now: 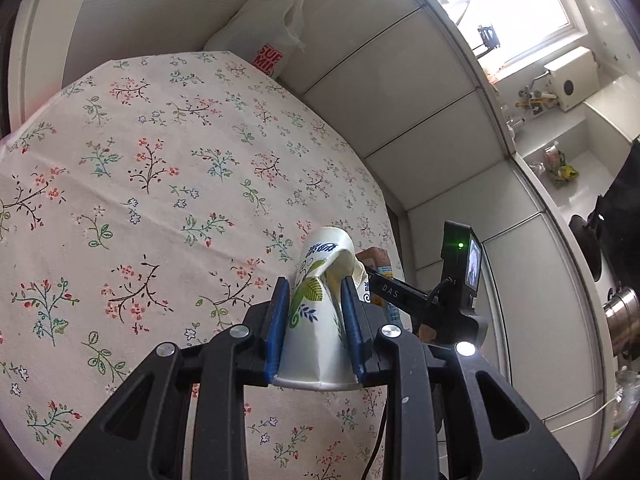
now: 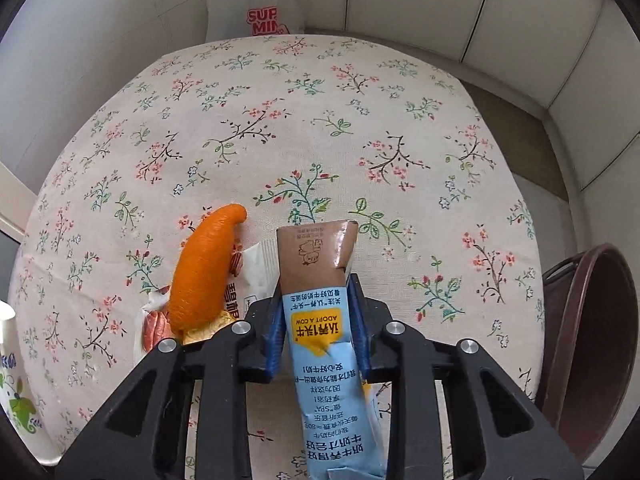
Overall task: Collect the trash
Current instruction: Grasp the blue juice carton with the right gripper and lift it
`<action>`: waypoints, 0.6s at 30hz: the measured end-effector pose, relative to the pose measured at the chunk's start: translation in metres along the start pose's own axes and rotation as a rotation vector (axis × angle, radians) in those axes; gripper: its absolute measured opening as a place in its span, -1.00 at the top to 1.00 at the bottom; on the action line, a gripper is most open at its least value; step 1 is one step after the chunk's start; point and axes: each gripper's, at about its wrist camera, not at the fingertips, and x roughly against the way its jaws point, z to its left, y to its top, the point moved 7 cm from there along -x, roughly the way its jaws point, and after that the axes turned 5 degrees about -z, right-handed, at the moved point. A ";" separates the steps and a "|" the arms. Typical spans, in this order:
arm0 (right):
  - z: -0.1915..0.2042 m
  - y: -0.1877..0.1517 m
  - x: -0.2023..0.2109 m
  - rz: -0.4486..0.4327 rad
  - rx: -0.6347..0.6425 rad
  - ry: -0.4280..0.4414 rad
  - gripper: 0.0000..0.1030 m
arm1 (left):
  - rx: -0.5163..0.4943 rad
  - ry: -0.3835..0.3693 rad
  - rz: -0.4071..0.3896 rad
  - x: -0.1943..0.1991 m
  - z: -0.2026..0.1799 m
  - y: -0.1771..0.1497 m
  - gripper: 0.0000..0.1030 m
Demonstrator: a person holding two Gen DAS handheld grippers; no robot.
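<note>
My left gripper (image 1: 314, 294) is shut on a crushed white paper cup (image 1: 320, 300) with green leaf print, held above the floral tablecloth (image 1: 160, 180). My right gripper (image 2: 316, 292) is shut on a flattened blue and brown milk carton (image 2: 320, 312), held above the tablecloth (image 2: 320, 120). The carton and the right gripper (image 1: 400, 292) show just behind the cup in the left wrist view. An orange carrot-shaped item (image 2: 206, 268) lies on white and orange wrappers (image 2: 256, 268) on the cloth, left of the right gripper. The cup (image 2: 12, 392) shows at the left edge of the right wrist view.
A white plastic bag (image 1: 268, 36) with red letters stands beyond the table's far edge; it also shows in the right wrist view (image 2: 248, 4). White panelled walls (image 1: 420, 120) run along the right. A brown chair (image 2: 588, 344) stands at the table's right side. A kitchen counter (image 1: 568, 168) lies far right.
</note>
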 end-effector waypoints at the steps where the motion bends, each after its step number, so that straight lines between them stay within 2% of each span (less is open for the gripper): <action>1: 0.000 -0.001 0.003 -0.012 0.000 -0.004 0.49 | 0.000 0.002 0.000 0.000 0.000 0.000 0.48; 18: -0.015 0.007 0.073 -0.239 -0.036 -0.022 0.49 | 0.003 0.037 -0.046 0.004 0.005 0.000 0.47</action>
